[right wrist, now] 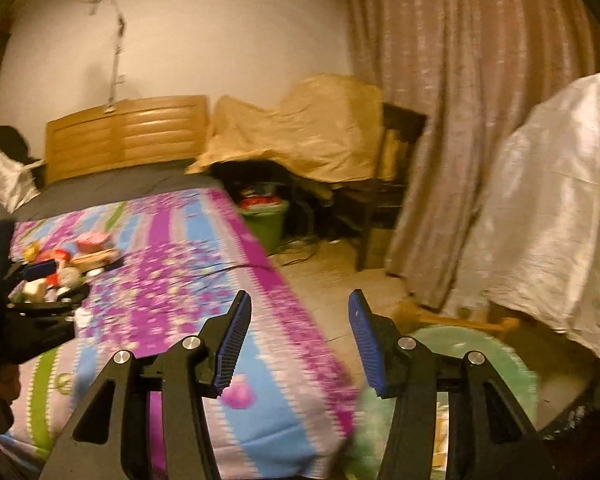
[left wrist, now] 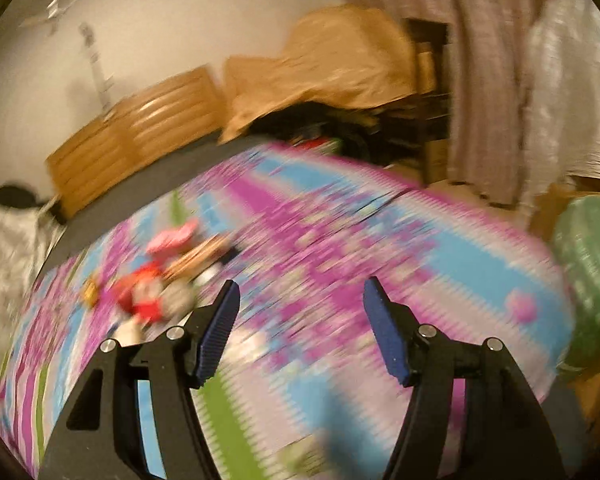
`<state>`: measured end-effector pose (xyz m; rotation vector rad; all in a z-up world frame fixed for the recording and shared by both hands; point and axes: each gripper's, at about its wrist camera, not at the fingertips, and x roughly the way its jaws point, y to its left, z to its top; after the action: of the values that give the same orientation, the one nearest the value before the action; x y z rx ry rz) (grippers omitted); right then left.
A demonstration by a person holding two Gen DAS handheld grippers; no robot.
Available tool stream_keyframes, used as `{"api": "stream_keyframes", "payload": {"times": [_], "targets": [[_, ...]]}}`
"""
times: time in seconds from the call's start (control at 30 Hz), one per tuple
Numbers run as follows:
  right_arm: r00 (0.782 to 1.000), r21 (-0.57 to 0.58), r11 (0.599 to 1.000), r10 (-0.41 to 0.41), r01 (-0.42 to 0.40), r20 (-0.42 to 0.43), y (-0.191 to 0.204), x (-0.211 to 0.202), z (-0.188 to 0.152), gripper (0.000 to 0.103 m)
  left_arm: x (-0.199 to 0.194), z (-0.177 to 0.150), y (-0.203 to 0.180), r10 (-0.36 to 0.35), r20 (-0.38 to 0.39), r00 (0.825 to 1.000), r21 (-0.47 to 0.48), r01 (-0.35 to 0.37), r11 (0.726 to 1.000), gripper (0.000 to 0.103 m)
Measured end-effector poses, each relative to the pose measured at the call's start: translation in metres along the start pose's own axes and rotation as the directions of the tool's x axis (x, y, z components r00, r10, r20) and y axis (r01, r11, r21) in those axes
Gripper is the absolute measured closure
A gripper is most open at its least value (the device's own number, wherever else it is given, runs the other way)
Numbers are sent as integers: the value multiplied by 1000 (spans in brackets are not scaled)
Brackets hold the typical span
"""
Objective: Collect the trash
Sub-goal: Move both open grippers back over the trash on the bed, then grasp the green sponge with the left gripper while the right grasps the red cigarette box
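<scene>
A heap of trash (left wrist: 160, 280), red, pink and tan wrappers, lies on the purple and blue bedsheet (left wrist: 340, 248); the left wrist view is blurred. My left gripper (left wrist: 300, 296) is open and empty, above the sheet to the right of the heap. In the right wrist view the same heap (right wrist: 72, 264) lies at the far left on the sheet (right wrist: 204, 280), with the left gripper (right wrist: 40, 300) beside it. My right gripper (right wrist: 298, 304) is open and empty over the bed's right edge. A green bag (right wrist: 480, 352) sits on the floor below it; it also shows in the left wrist view (left wrist: 588, 280).
A wooden headboard (right wrist: 128, 132) stands at the far end of the bed. A tan cloth covers furniture (right wrist: 308, 132) beyond. A green bin (right wrist: 268, 220) stands by the bed. Curtains (right wrist: 460, 100) and a white covered shape (right wrist: 560, 208) stand at right.
</scene>
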<state>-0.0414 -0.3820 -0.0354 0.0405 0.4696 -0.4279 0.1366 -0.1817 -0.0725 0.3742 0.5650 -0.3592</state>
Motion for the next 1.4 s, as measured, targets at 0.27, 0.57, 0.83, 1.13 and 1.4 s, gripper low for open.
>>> {"api": "stream_keyframes", "payload": {"times": [0.27,0.57,0.83,1.13,1.4], "targets": [[963,-103,961,243,-255,-112,127,40,-3,51,-5,-77,147,86,-160,983,-237,-122,964,44],[870,-215,855,413,-473,-271,255,54,-30,48,21,-113,237,0,-200,980,-402,-82,912,52],[836,-205,830,442,-518,-326,286,66,-24,47,98,-103,257,22,-272,962,-315,-111,943,54],[811,-131,838,456,-530,-367,299,112,-15,47,88,-123,273,-34,-216,976,-450,-68,891,96],[769,-102,804,512,-586,-381,333,143,-3,47,26,-148,266,7,-191,982,-538,-110,836,96]]}}
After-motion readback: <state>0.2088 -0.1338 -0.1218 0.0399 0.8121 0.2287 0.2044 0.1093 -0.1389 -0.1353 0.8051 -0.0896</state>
